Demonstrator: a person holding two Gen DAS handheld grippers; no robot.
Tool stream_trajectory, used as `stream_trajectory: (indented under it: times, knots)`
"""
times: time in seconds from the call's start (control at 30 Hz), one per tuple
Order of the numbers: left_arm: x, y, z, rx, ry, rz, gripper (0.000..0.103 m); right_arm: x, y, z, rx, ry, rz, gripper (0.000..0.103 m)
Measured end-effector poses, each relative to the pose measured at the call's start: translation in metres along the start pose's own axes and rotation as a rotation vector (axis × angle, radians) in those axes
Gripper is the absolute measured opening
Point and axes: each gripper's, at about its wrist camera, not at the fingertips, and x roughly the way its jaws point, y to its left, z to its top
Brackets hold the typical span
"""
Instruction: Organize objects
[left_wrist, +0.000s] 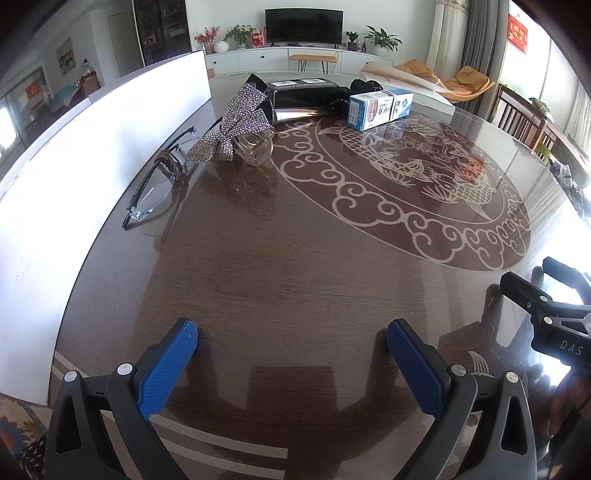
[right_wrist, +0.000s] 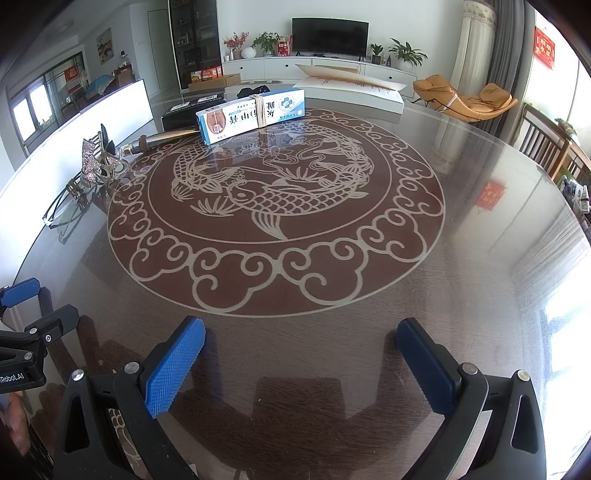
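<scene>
Two pairs of tongs, left (left_wrist: 291, 363) and right (right_wrist: 301, 363), both spread wide, nothing between the pads. Glasses (left_wrist: 157, 188) at ten o'clock of the left tongs, well apart, near the counter (left_wrist: 295, 258) edge; boxes (left_wrist: 380, 105) at one o'clock, far.

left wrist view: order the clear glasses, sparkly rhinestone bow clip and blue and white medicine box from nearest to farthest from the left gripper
1. Clear-framed glasses, nearest the left gripper, on the left by the white board.
2. Sparkly rhinestone bow clip, farther back, left of centre.
3. Blue and white medicine box, farthest, right of centre at the back.
</scene>
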Motion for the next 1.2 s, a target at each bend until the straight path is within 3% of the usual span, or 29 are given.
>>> stream_trajectory:
  times: [1.2]
  knots:
    - [-0.0025, 0.0005, -0.0018, -0.004, -0.014, 0.003, 0.103, 0.0000, 0.0000, -0.0001, 0.001, 0.000, 0.000, 0.103]
